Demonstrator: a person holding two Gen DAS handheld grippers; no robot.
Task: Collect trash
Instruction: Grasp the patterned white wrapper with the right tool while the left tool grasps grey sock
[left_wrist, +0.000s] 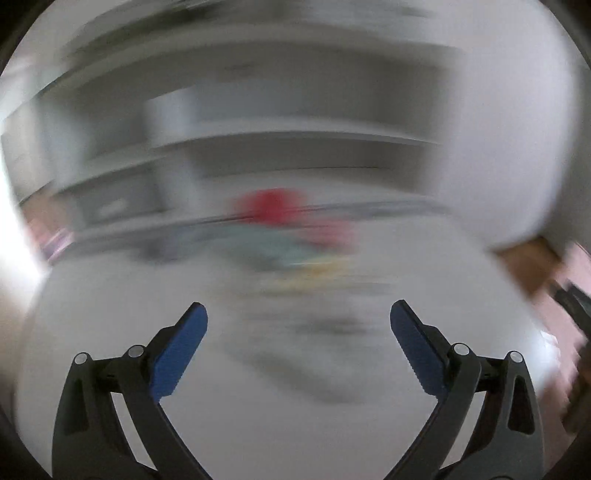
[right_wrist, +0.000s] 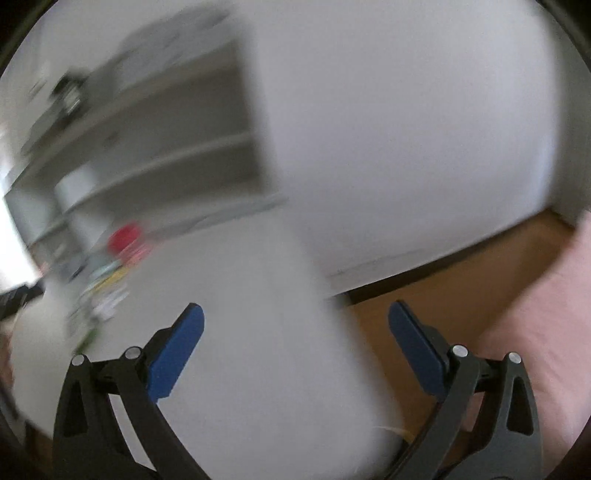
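Left hand-held gripper (left_wrist: 298, 315): my jaws stand wide apart and hold nothing; white desk (left_wrist: 258, 424) fills the view below them.
Right hand-held gripper (right_wrist: 295, 317): my jaws are likewise spread and empty; this one hangs over the right edge of the desk (right_wrist: 258, 369), with brown floor (right_wrist: 461, 280) beyond that edge.
Trash (left_wrist: 291, 254): a blurred, mixed-colour heap on the desk, with a red item (left_wrist: 273, 205) at its far side. It lies well ahead of my left hand-held gripper. In the right wrist view the trash (right_wrist: 107, 291) sits far to the left of the desk edge.
Image quality: both views are smeared, so I cannot tell single pieces in the heap apart.
Background: shelves (left_wrist: 280, 138) stand behind the trash, against a white wall (right_wrist: 406, 129).
Step in hand: my judgement is an approach to the heap, with no pickup begun.
Method: slow down first, so each view settles and one piece can be singled out. Bring the left hand-held gripper straight at the near side of the trash, jaws kept wide. Swing the right hand-held gripper leftward, off the desk edge, toward the trash.
Caution: closing on the whole heap may scatter light pieces; take one piece at a time.
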